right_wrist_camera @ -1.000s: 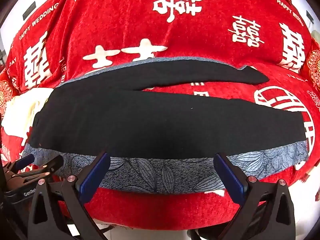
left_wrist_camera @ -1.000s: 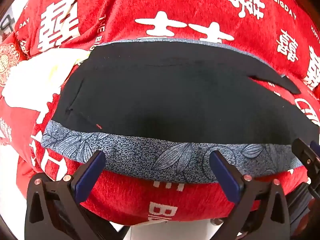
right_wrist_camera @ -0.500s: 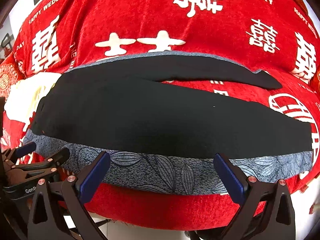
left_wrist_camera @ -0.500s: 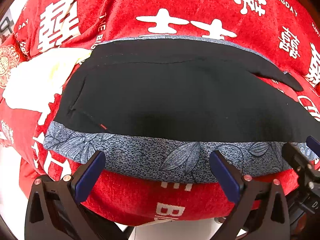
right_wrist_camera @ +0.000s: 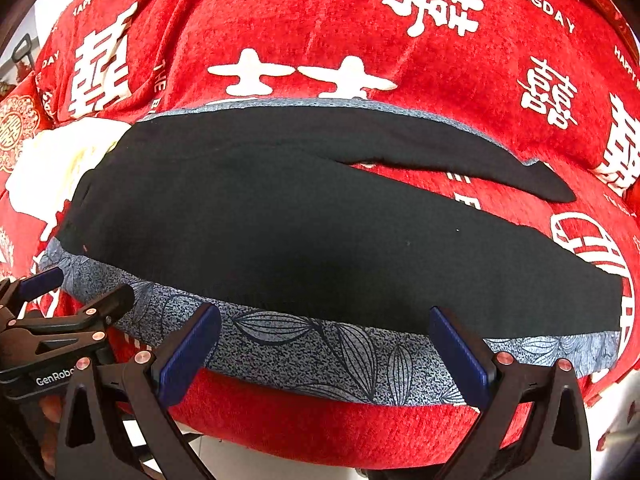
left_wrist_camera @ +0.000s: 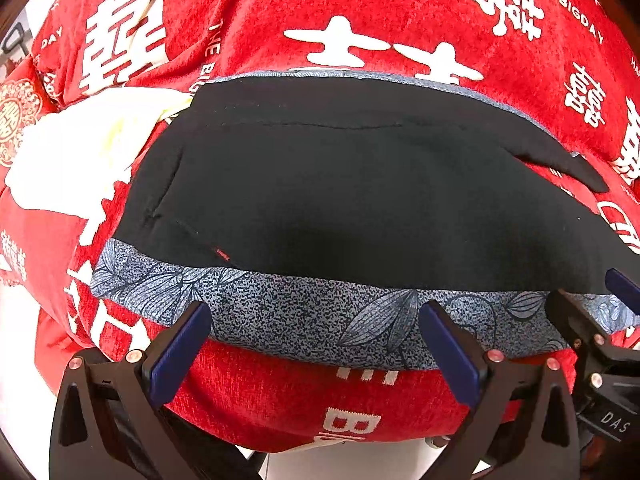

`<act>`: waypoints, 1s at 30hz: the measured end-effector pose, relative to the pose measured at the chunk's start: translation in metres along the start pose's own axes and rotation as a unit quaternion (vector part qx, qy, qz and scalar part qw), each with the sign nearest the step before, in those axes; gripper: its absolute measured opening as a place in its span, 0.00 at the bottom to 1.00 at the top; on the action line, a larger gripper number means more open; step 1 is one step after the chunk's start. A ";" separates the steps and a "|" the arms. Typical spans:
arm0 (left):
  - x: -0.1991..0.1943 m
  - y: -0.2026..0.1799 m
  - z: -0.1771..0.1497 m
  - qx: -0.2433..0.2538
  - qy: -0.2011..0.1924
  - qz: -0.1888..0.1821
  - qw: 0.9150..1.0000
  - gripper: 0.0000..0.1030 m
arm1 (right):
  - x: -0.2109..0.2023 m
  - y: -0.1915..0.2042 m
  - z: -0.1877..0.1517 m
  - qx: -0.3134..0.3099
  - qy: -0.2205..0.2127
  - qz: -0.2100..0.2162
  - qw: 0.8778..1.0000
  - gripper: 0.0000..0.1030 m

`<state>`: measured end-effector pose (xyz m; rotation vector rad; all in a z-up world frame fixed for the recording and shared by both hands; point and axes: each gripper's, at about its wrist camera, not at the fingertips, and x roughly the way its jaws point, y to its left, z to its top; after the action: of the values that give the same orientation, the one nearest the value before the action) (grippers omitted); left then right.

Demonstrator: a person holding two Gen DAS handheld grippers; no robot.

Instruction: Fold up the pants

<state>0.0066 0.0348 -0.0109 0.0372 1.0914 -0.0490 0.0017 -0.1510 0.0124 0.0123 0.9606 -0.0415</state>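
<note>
Black pants [left_wrist_camera: 340, 200] with a grey leaf-print side band [left_wrist_camera: 320, 312] lie flat on a red cloth, waist to the left, both legs running right. In the right wrist view the pants [right_wrist_camera: 320, 232] show the far leg splayed away from the near one. My left gripper [left_wrist_camera: 314, 336] is open over the near printed band close to the waist end. My right gripper [right_wrist_camera: 324, 340] is open over the same band further along the near leg. Each gripper shows at the edge of the other's view, the right one in the left wrist view [left_wrist_camera: 592, 312] and the left one in the right wrist view [right_wrist_camera: 76, 300].
The red cloth [left_wrist_camera: 360, 12] with white characters covers the whole surface and hangs over the near edge [left_wrist_camera: 320, 412]. A white cloth [left_wrist_camera: 80, 148] lies left of the waistband; it also shows in the right wrist view [right_wrist_camera: 60, 160]. White floor shows below the edge.
Both grippers have moved forward and lower toward the near printed band of the pants. The pants have not moved. Both stay open.
</note>
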 end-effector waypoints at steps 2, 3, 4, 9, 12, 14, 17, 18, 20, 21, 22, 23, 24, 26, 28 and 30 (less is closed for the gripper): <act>0.001 0.002 0.002 0.001 0.002 -0.003 1.000 1.00 | 0.000 0.002 0.001 -0.005 0.000 0.000 1.000 1.00; 0.002 0.003 0.004 0.001 0.005 -0.005 1.000 1.00 | 0.001 0.003 0.003 -0.009 0.000 0.000 1.000 1.00; 0.002 0.004 0.006 0.000 0.006 -0.006 1.000 1.00 | 0.001 0.004 0.005 -0.013 -0.001 0.000 1.000 1.00; 0.003 0.012 0.019 -0.006 0.004 0.000 1.000 1.00 | 0.004 0.005 0.021 -0.017 -0.006 -0.002 1.000 1.00; 0.003 0.012 0.025 0.000 0.007 0.014 1.000 1.00 | 0.006 0.010 0.030 -0.025 -0.006 -0.005 1.000 1.00; 0.003 0.012 0.026 0.002 0.006 0.011 1.000 1.00 | 0.006 0.014 0.034 -0.032 -0.006 -0.006 0.999 1.00; 0.001 0.013 0.025 0.003 -0.012 0.024 1.000 1.00 | 0.005 0.022 0.038 -0.045 -0.007 -0.007 0.999 1.00; 0.001 0.014 0.026 -0.002 -0.014 0.022 1.000 1.00 | 0.005 0.024 0.039 -0.049 -0.006 -0.007 0.999 1.00; 0.001 0.019 0.026 -0.009 -0.016 0.018 1.000 1.00 | 0.005 0.028 0.041 -0.056 -0.006 -0.008 0.998 1.00; 0.000 0.020 0.028 -0.010 -0.016 0.016 1.000 1.00 | 0.005 0.030 0.042 -0.061 -0.006 -0.010 0.998 1.00; 0.000 0.022 0.029 -0.009 -0.017 0.010 1.000 1.00 | 0.005 0.032 0.043 -0.065 -0.006 -0.012 0.998 1.00; 0.000 0.024 0.030 -0.008 -0.018 0.005 1.000 1.00 | 0.005 0.033 0.044 -0.070 -0.006 -0.015 0.997 1.00; -0.002 0.026 0.031 -0.008 -0.021 0.003 1.000 1.00 | 0.005 0.035 0.046 -0.075 -0.007 -0.018 0.997 1.00; -0.005 0.031 0.033 -0.014 -0.035 0.010 0.999 1.00 | 0.006 0.036 0.048 -0.082 -0.006 -0.023 0.996 1.00; -0.006 0.037 0.036 -0.021 -0.045 -0.002 0.999 1.00 | 0.008 0.038 0.051 -0.088 -0.005 -0.027 0.996 1.00; -0.008 0.041 0.038 -0.027 -0.056 -0.028 0.998 1.00 | 0.010 0.040 0.054 -0.093 -0.003 -0.033 0.995 1.00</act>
<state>0.0389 0.0740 0.0135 -0.0448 0.9807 -0.0719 0.0537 -0.1128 0.0351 -0.1905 0.9553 -0.0125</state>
